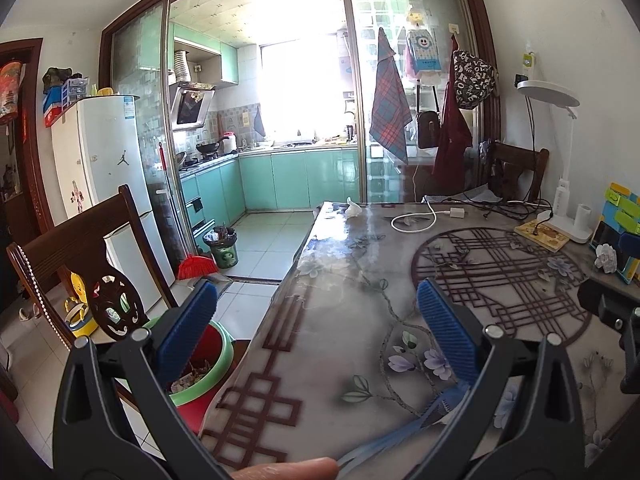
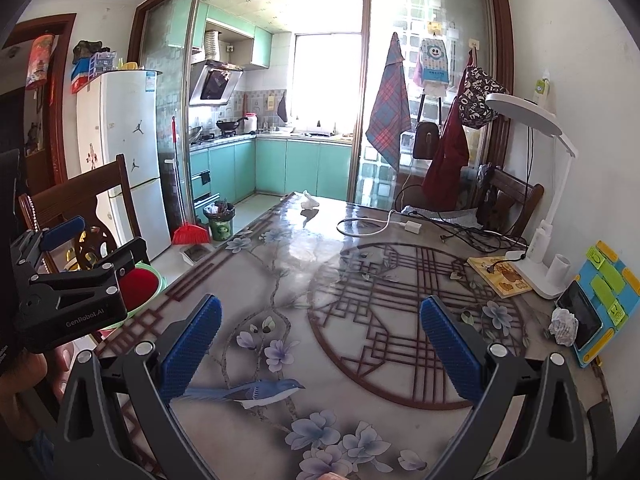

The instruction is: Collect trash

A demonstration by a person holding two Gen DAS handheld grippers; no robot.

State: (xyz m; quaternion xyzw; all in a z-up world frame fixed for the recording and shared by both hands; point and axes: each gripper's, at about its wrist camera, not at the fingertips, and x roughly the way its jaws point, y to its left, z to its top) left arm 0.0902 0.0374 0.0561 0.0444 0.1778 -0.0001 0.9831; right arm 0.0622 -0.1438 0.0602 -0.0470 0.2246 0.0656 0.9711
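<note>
A crumpled white paper ball point(image 2: 564, 326) lies on the table at the right, next to a phone; it also shows in the left wrist view point(image 1: 605, 257). A second white tissue point(image 2: 309, 200) lies at the table's far edge, also in the left wrist view point(image 1: 354, 207). A red and green bin point(image 1: 200, 364) stands on the floor left of the table, with scraps inside; it shows in the right wrist view point(image 2: 140, 282). My left gripper point(image 1: 316, 312) is open and empty over the table's left edge. My right gripper point(image 2: 320, 328) is open and empty above the table's near part.
The patterned table point(image 2: 304, 264) carries a white charger cable point(image 2: 372, 228), a desk lamp point(image 2: 540, 256), a book point(image 2: 500, 276), a phone on a coloured stand point(image 2: 592, 312). Wooden chairs stand at left point(image 1: 80, 248) and far right. A small trash bin point(image 1: 222, 246) and red broom stand by the kitchen door.
</note>
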